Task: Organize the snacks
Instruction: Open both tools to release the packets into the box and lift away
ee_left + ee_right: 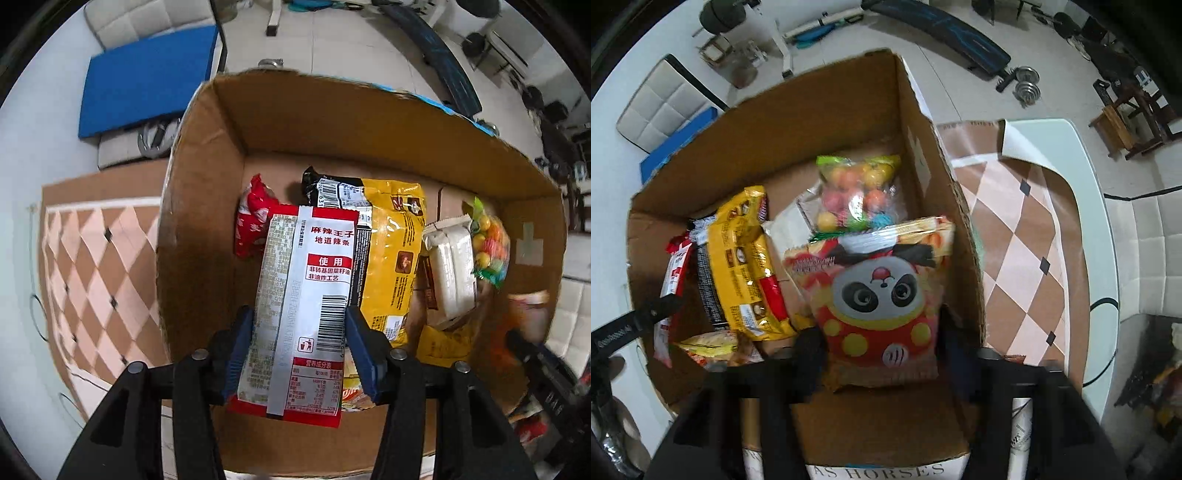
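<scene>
Nearest the left wrist camera, we note the left tool (299, 347) with its blue pads flanking a red-and-white snack packet (303, 306); the pads sit at the packet's edges, though whether they press on it or have slackened we cannot tell. That packet hangs inside the cardboard box (207, 192), above a yellow snack bag (395, 258) and beside a red packet (255, 221) on the box floor. Its back panel reads 麻辣王子, 地道辣条, 使用, 非转基因菜籽油, 非油炸工艺 and 营养成分表, with a barcode and a litter-bin symbol. Further along the box floor from the yellow bag lie a white wrapped block (452, 269) and a clear bag of coloured balls (489, 243). In the right wrist view, the right tool (881, 350) stands spread on either side of a panda-printed snack bag (882, 302), which sits against the right wall of the box, just in front of the coloured balls; its pads are dark and blurred, but appear clear of the bag. Small red print across the bag's top is illegible to us. We judge the step in hand to be depositing both packets into the box. The next move, in our assessment, calls for fully releasing each packet and lifting both tools straight up clear of the box walls. Below the box, printed lettering reads "AS HORSES". The box rests on a table (1089, 221) with a diamond-patterned mat (1027, 229).
</scene>
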